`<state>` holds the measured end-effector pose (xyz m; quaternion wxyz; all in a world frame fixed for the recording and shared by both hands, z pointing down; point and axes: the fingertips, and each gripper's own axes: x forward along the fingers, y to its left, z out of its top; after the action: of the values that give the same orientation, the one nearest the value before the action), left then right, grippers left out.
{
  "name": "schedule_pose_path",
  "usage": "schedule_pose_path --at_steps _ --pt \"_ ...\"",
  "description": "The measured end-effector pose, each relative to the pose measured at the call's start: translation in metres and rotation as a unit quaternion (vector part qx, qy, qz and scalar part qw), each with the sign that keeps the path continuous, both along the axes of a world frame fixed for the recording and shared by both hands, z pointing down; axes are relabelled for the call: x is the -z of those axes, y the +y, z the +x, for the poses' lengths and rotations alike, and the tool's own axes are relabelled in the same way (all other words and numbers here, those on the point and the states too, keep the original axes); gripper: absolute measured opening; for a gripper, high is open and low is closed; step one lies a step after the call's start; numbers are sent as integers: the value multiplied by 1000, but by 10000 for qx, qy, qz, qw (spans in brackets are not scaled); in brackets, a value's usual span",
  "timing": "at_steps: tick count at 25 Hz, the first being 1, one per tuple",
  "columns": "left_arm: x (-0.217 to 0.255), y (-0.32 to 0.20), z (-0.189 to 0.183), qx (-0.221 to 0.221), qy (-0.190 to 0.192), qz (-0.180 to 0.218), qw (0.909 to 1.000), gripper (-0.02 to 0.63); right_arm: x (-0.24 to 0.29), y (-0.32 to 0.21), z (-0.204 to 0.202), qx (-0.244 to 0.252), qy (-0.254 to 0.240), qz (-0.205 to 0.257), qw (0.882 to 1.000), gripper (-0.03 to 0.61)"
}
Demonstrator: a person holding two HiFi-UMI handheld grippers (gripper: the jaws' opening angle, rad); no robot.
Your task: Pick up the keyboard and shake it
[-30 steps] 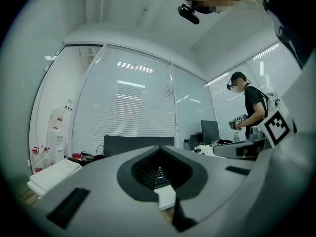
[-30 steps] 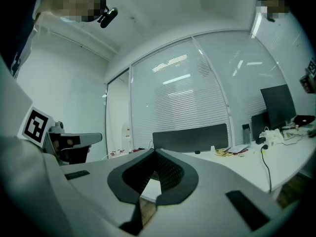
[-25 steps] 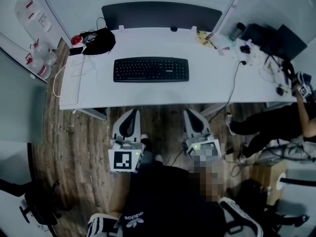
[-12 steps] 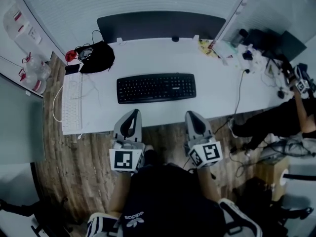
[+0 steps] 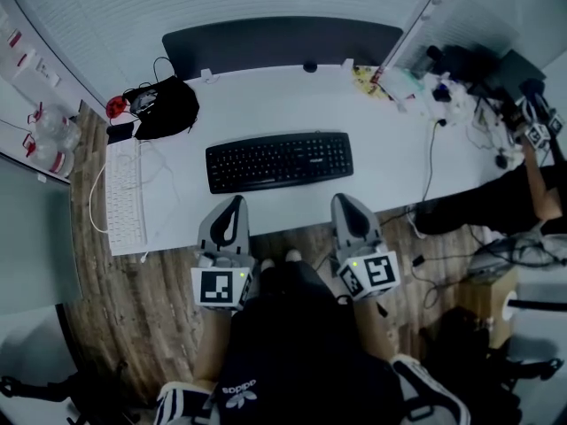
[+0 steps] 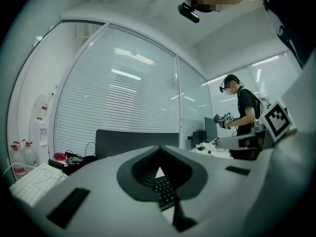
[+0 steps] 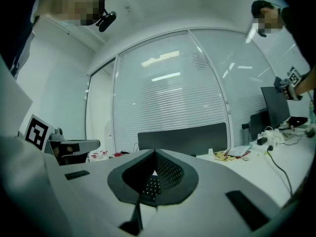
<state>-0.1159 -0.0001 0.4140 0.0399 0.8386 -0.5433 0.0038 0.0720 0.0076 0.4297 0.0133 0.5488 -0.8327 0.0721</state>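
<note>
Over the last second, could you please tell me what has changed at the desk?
The left gripper and the right gripper have advanced toward the keyboard; their tips now reach the near edge of the desk. Nothing was grasped or released. Both stay shut and empty, and the keyboard lies untouched.

Your white desk (image 5: 266,104), black keyboard (image 5: 279,160) just ahead of your jaws, white keyboard (image 5: 125,193) to their left, black bag (image 5: 165,106) beyond it, cable clutter (image 5: 443,91) far right

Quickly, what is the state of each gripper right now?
Left gripper: fingers closed, holding nothing.
Right gripper: fingers closed, holding nothing; keyboard not touched.
</note>
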Motion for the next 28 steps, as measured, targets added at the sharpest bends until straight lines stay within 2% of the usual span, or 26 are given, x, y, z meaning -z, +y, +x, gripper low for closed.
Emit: schedule_pose_path --at_steps 7,10,16,21,28 --pt "-1 -13 -3 110 34 -79 9999 3 -1 -18 8 -26 27 -66 10000 3" --pt "-14 -20 -5 140 -210 -201 9995 3 -3 -32 13 0 -5 -80 10000 3" --pt "-13 -52 2 320 -287 -190 9989 3 -6 -72 29 132 -33 -133 9998 3" --pt "-15 -81 14 468 -253 -310 9981 3 -6 -107 45 250 -28 -119 9996 3" --pt "-22 -108 25 643 -221 -260 9973 3 -18 -139 70 355 39 -226 9991 3"
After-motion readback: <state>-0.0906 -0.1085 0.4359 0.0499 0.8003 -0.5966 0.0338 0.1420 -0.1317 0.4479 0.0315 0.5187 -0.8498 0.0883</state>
